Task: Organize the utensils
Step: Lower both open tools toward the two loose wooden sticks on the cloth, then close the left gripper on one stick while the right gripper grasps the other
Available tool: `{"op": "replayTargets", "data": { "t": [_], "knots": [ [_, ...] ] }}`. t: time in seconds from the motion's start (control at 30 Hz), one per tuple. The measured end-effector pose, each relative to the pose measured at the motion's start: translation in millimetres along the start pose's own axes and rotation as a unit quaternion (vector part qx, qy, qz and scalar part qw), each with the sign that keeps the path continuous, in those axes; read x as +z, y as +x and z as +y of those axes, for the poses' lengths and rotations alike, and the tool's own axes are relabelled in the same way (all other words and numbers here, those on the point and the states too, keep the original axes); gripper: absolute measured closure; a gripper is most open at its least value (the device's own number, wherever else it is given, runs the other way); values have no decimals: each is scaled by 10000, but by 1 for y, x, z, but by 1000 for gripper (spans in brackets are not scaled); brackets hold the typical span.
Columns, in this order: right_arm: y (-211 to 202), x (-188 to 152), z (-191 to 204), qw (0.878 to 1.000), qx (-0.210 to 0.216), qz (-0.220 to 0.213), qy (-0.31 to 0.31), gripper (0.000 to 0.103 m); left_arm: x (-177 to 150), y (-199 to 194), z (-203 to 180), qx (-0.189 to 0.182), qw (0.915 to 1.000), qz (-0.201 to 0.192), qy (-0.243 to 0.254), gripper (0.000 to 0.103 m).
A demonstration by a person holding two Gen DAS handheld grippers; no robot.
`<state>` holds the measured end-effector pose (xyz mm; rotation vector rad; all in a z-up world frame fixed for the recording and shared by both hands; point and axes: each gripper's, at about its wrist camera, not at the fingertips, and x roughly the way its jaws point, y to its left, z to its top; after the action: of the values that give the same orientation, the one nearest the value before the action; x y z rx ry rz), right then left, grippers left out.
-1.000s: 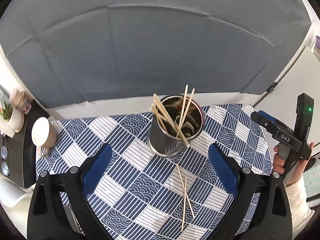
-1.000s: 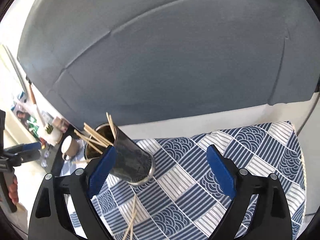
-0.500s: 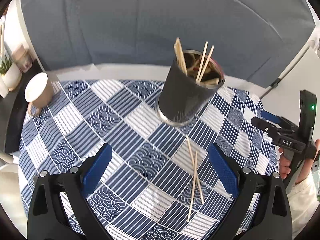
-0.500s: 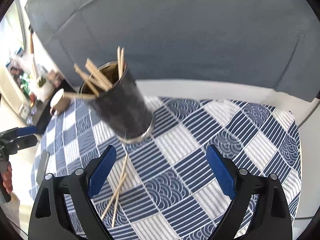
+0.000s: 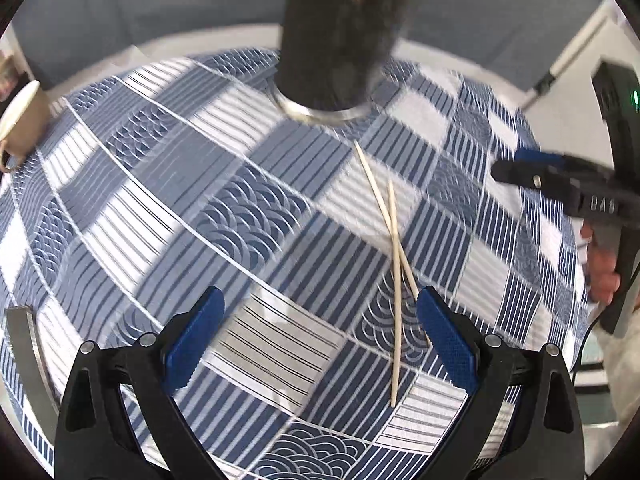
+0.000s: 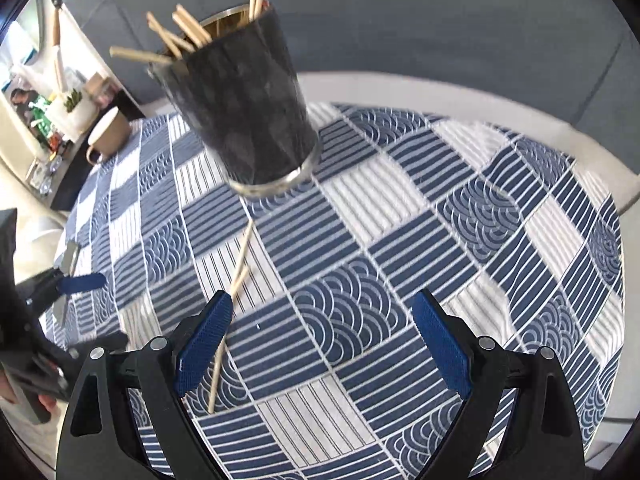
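A dark metal cup with several wooden chopsticks stands at the far middle of a blue-and-white patterned tablecloth. Two loose chopsticks lie crossed on the cloth in front of the cup. My left gripper is open and empty, low over the cloth, with the loose chopsticks by its right finger. My right gripper is open and empty, with the chopsticks running under its left finger. Each gripper shows at the edge of the other's view, the right one and the left one.
A brown paper cup stands at the table's far left. A flat metal object lies at the left edge of the cloth. A white plant pot and clutter sit on a side surface beyond. A grey sofa is behind the table.
Both grippers have dropped lower and moved in toward the table; the cup and loose chopsticks now look much larger and nearer. Both stay open.
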<state>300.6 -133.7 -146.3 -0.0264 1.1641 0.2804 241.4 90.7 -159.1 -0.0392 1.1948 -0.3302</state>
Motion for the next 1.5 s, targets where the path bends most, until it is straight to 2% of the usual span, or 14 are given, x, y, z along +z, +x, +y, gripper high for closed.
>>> {"op": "replayTargets", "data": {
  "t": [0.17,0.43,0.5,0.67,0.97,1.2,1.27,1.3,1.33,1.37,1.4,1.43,1.5],
  "knots": [
    [14,-12,5,9997,-53,223,-126,16,-16,23,-20,-2,9991,193,371,8],
    [32,-24,18,9986,-53,463,-255,16,-25,49,-33,297,9955,396,806,8],
    [35,-27,23,9983,-10,528,-246,16,-26,52,-35,472,9940,355,916,8],
    [42,-33,34,9976,12,627,-301,16,-22,58,-38,766,9917,290,989,6],
    [56,-32,58,9952,-134,809,-527,16,-27,51,-20,768,9929,236,880,10],
    [80,-28,78,9918,-587,992,-546,16,-30,45,-11,843,9943,205,623,17],
    [82,-26,84,9911,-638,987,-626,23,-32,43,-9,870,9945,186,551,19],
    [81,-25,87,9910,-619,974,-678,33,-32,41,-7,894,9946,176,491,24],
    [79,-22,90,9907,-581,958,-775,49,-32,39,-5,916,9948,167,413,27],
    [78,-21,92,9904,-558,955,-835,57,-33,35,0,945,9949,147,327,36],
    [76,-19,92,9899,-546,964,-881,78,-32,33,2,967,9949,136,250,45],
    [75,-19,91,9894,-566,986,-907,99,-32,32,4,964,9950,146,196,48],
    [73,-19,83,9880,-772,986,-906,98,-33,29,10,985,9949,151,119,69]
  ]
}}
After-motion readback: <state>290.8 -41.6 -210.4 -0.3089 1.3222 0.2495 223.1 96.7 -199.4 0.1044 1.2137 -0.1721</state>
